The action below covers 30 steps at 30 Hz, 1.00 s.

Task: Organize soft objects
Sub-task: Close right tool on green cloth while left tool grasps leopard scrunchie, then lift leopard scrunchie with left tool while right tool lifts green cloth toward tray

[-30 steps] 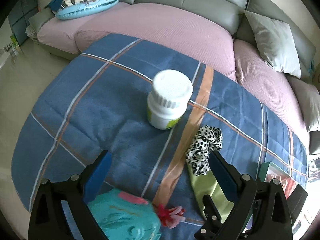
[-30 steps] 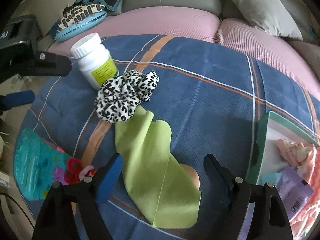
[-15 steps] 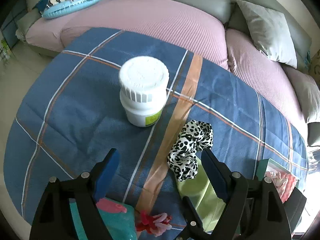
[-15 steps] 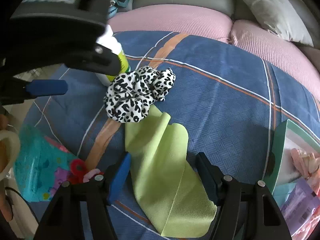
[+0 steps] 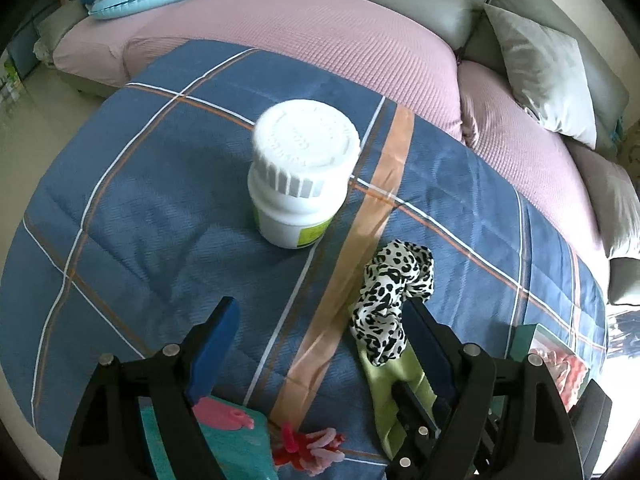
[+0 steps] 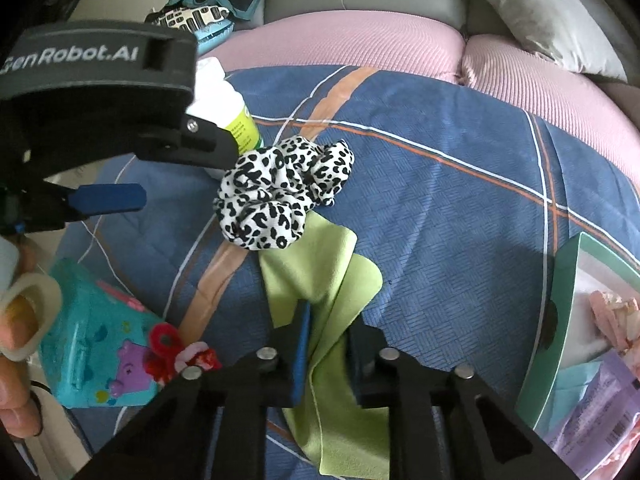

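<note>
Right hand-held gripper [image 6: 326, 318] pinching one green cloth [image 6: 320, 280], one scrunchie [image 6: 280, 192]

Leopard-print scrunchie [image 6: 280, 196] bunched on blue plaid blanket, overlapping lime-green cloth [image 6: 332, 320] — rumpled, pinched upward

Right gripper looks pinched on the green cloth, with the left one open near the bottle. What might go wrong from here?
1. The leopard scrunchie lies on the far end of the green cloth; lifting with the right gripper may drag or flip it.
2. The open left gripper points at the upright white bottle; a push forward might topple it.
</note>
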Each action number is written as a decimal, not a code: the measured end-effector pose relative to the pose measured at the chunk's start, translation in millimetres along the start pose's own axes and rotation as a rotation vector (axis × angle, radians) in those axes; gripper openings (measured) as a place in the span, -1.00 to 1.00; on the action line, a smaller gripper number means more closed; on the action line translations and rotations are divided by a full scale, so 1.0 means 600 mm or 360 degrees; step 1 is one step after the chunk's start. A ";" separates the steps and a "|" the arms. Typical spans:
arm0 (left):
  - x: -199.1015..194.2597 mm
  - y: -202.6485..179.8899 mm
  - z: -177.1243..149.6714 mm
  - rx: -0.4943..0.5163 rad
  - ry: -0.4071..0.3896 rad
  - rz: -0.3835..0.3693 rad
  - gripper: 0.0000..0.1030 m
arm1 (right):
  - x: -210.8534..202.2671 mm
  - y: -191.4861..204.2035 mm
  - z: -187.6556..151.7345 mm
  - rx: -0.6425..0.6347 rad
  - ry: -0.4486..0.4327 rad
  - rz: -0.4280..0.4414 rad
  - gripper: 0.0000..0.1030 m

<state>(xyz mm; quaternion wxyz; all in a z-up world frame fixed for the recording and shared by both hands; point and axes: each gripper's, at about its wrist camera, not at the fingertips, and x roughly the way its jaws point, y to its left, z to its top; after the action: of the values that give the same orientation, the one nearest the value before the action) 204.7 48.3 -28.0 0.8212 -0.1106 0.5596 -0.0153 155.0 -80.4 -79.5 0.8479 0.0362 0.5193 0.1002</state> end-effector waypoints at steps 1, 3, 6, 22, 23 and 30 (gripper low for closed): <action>0.002 -0.003 0.000 0.0006 0.0003 -0.0001 0.62 | 0.001 -0.003 0.002 0.0013 0.0000 0.0014 -0.78; 0.005 -0.009 -0.001 0.0016 0.0012 -0.0014 0.42 | 0.000 -0.006 0.003 0.0027 -0.0001 0.0029 -0.83; 0.011 -0.017 -0.001 0.0018 0.0021 -0.0048 0.30 | 0.001 -0.009 0.004 0.0035 0.0006 0.0036 -0.84; 0.047 -0.048 -0.010 0.0029 0.0073 -0.0204 -0.58 | 0.008 -0.027 0.007 0.0076 0.0020 0.0085 -0.85; 0.047 -0.048 -0.010 0.0032 0.0072 -0.0205 -0.59 | 0.008 -0.027 0.008 0.0076 0.0020 0.0086 -0.85; 0.040 -0.048 -0.012 0.0029 0.0049 -0.0199 -0.66 | 0.007 -0.039 0.009 0.0095 0.0016 0.0122 -0.86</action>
<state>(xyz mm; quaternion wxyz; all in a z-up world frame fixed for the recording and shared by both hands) 210.0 15.7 -47.1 0.8108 -0.1377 0.5641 -0.0732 164.8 -102.1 -84.8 0.8394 0.0808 0.5245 0.1175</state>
